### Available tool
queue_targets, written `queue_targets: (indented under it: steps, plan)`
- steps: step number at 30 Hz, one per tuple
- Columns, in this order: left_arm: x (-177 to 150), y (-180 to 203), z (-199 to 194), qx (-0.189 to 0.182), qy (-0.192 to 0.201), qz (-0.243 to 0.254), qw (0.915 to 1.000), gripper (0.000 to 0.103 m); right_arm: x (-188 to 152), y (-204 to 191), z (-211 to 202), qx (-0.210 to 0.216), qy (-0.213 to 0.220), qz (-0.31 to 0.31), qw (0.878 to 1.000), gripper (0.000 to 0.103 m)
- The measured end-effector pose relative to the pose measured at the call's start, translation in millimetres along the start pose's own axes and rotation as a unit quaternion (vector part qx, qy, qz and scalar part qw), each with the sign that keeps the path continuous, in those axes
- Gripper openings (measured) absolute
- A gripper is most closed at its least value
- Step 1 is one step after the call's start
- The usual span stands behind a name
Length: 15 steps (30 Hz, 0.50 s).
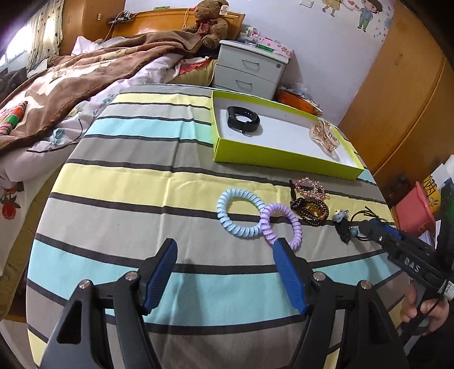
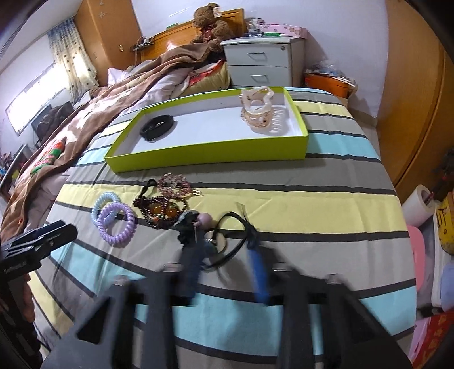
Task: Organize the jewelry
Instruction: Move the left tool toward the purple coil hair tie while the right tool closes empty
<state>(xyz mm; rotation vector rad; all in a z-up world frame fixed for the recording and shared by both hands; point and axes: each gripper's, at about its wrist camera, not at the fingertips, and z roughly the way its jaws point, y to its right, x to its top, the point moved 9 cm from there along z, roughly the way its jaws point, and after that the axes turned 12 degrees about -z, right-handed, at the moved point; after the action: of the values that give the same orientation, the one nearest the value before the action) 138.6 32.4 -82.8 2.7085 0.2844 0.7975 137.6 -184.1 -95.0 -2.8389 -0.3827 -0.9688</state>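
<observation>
My left gripper (image 1: 224, 247) hangs wide open just short of the purple hair tie (image 1: 281, 224); my right gripper (image 2: 224, 249), blurred, stands narrow at the black cord charm (image 2: 227, 232), grip unclear.

Unmade bed (image 1: 85, 85), white nightstand (image 1: 249, 71) (two drawers), wooden wardrobe (image 1: 403, 99).

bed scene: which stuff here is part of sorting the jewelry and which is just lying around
Part of the job:
green tray
black wristband
beige hair claw
blue coil hair tie
purple coil hair tie
pink rhinestone clip
brown bead bracelet
black charm cord

Just lying about:
teddy bear
nightstand
brown blanket
</observation>
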Motion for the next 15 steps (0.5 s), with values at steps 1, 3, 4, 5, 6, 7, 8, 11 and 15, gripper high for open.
queue_targets:
  steps: [1, 3, 4, 5, 6, 7, 8, 11, 15]
  plan:
    - [-1, 0, 0, 0.001, -0.001, 0.000, 1.0000, 0.072, 0, 0, -1, 0.003, 0.002, 0.001, 1.000, 0.014]
    - [-2, 0, 1, 0.001, -0.004, -0.002, 1.0000, 0.072, 0, 2, -3, 0.002, 0.007, 0.004, 1.000, 0.006]
    - [-3, 1, 0, -0.001, -0.005, -0.003, 1.0000, 0.072, 0, 4, -5, 0.002, 0.010, 0.006, 1.000, 0.005]
    - [-3, 2, 0, -0.002, -0.005, -0.003, 1.0000, 0.072, 0, 4, -6, 0.004, 0.013, 0.008, 1.000, 0.004]
    - [-3, 3, 0, -0.002, -0.004, -0.002, 1.0000, 0.072, 1, 4, -7, 0.005, 0.015, 0.010, 1.000, 0.004]
    - [-2, 4, 0, -0.003, -0.003, -0.001, 1.0000, 0.072, 1, 6, -10, 0.004, 0.018, 0.013, 1.000, 0.004]
    - [-2, 5, 0, -0.004, -0.002, 0.000, 1.0000, 0.072, 1, 8, -11, 0.004, 0.022, 0.015, 1.000, 0.004]
    - [-3, 7, 0, -0.007, -0.003, 0.002, 1.0000, 0.072, 2, 13, -19, 0.005, 0.034, 0.023, 0.999, 0.003]
    - [-1, 5, 2, 0.001, -0.003, -0.004, 1.0000, 0.072, 6, 19, -32, 0.001, 0.051, 0.028, 0.998, 0.003]
